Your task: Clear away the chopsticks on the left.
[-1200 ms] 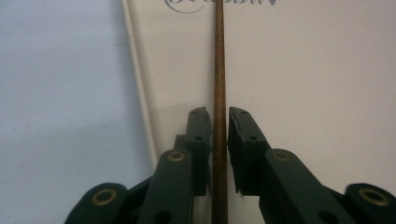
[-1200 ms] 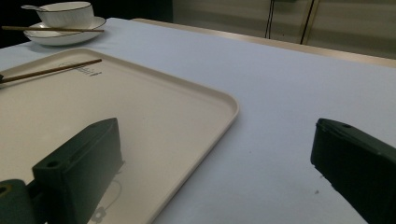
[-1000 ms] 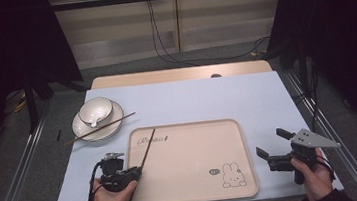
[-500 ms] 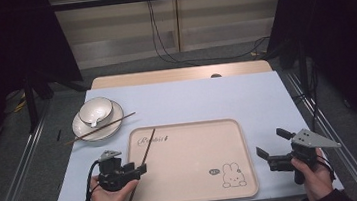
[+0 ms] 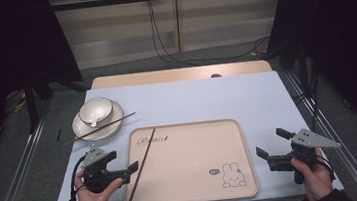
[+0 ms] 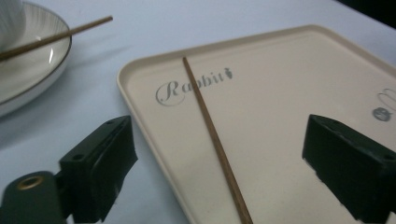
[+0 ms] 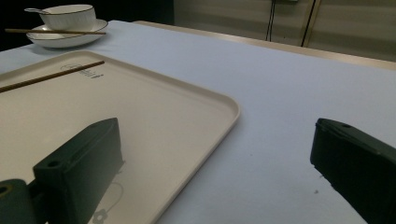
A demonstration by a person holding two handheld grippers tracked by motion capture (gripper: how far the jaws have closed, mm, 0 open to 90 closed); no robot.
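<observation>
Chopstick lies on tray, released by left hand-held gripper; jaws just opened.

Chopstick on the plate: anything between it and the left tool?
Nothing visible. The left tool stands open at the tray's left edge, where the first chopstick lies released in the tray. The second chopstick rests across the plate beside the bowl, with bare table between.

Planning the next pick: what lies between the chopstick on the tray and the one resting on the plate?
In the high view, tray chopstick and plate chopstick are separated by tray rim and bare tablecloth.
</observation>
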